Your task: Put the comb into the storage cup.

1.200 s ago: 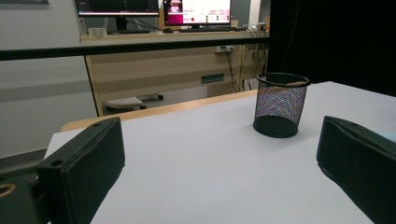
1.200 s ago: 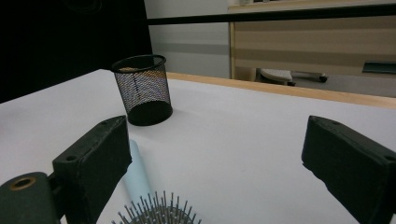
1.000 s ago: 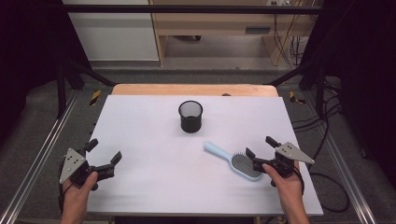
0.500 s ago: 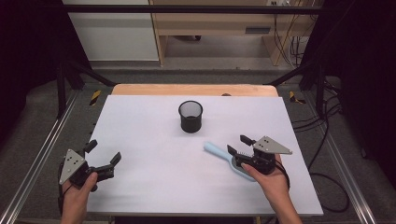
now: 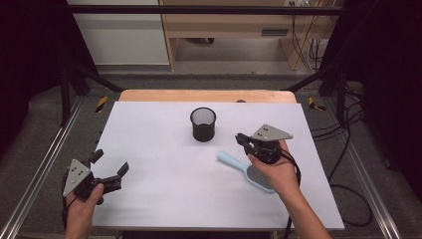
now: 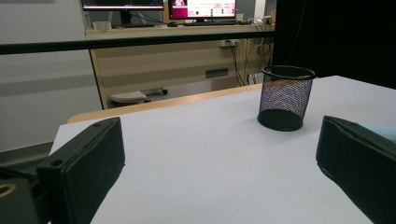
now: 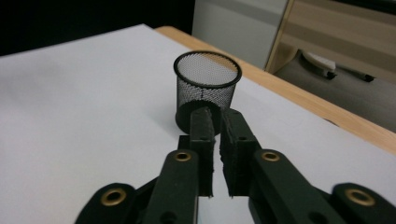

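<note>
A black mesh cup (image 5: 203, 124) stands upright on the white table (image 5: 149, 129), a little behind its middle. A light blue hairbrush (image 5: 231, 161) lies flat to the cup's right and nearer me, its head partly under my right hand. My right gripper (image 5: 241, 139) hovers above the brush handle and points at the cup (image 7: 207, 88). Its jaws have just been closing and now stand shut (image 7: 217, 114) with nothing between them. My left gripper (image 5: 110, 162) rests open at the table's near left, empty (image 6: 219, 154), with the cup (image 6: 286, 98) far ahead of it.
A wooden strip (image 5: 204, 95) borders the table's far edge. Metal rails (image 5: 40, 174) run along both sides. Cables (image 5: 348, 189) trail off the right side. Bare white surface lies between the two grippers.
My right hand has moved left and forward from the brush head toward the cup, lifting off the table, and its jaws went from wide open to shut. The brush and the left gripper stayed put.
</note>
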The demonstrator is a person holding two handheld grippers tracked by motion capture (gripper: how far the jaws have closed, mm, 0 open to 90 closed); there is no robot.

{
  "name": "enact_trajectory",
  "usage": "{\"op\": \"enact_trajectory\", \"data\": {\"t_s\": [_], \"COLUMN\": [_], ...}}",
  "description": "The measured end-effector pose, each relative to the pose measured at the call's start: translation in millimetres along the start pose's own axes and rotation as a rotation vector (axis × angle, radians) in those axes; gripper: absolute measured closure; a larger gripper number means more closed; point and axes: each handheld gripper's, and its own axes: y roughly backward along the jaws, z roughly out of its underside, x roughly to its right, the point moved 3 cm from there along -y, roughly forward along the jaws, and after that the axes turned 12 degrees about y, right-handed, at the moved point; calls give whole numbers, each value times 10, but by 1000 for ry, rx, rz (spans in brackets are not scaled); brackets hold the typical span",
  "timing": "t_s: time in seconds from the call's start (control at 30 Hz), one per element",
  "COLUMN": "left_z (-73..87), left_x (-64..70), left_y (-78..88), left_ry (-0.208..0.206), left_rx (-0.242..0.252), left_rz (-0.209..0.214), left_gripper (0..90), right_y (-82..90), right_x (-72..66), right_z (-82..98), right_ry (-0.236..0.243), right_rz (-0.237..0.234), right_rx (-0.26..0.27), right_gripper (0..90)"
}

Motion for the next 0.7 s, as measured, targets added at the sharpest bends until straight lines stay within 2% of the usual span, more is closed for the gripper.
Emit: {"op": "enact_trajectory", "data": {"t_s": [0.03,0.07,0.17,0.23,0.3,0.37,0.43,0.47,0.57,0.6,0.7], "left_z": [0,-1,-1,3,3,2,1,0,-1,-1,0], "left_x": [0,0,4,7,8,5,-1,-6,-6,-6,-3], "left_y": [0,1,4,5,5,6,6,7,10,10,9], "left_ry": [0,-1,-3,-2,-3,-3,-1,0,3,3,0], "left_rx": [0,1,0,-1,-2,-1,0,1,2,2,1], "left_rz": [0,-1,-1,0,1,0,-1,-2,-2,-3,-3], "left_gripper": [11,11,11,12,12,12,11,12,11,12,12], "right_y": [-35,-35,-170,-228,-253,-321,-345,-383,-409,-429,-448], "right_x": [-12,-12,-68,-94,-105,-145,-157,-172,-189,-209,-225], "right_z": [-2,-2,12,27,36,61,76,104,126,141,150], "right_ry": [22,22,71,87,87,72,74,67,48,36,29], "right_rz": [-10,-10,-38,-58,-66,-110,-119,-126,-143,-165,-177], "right_rx": [-17,-17,-76,-98,-111,-142,-143,-167,-189,-210,-215], "right_gripper": [878,878,900,900,900,893,887,881,880,884,900]}}
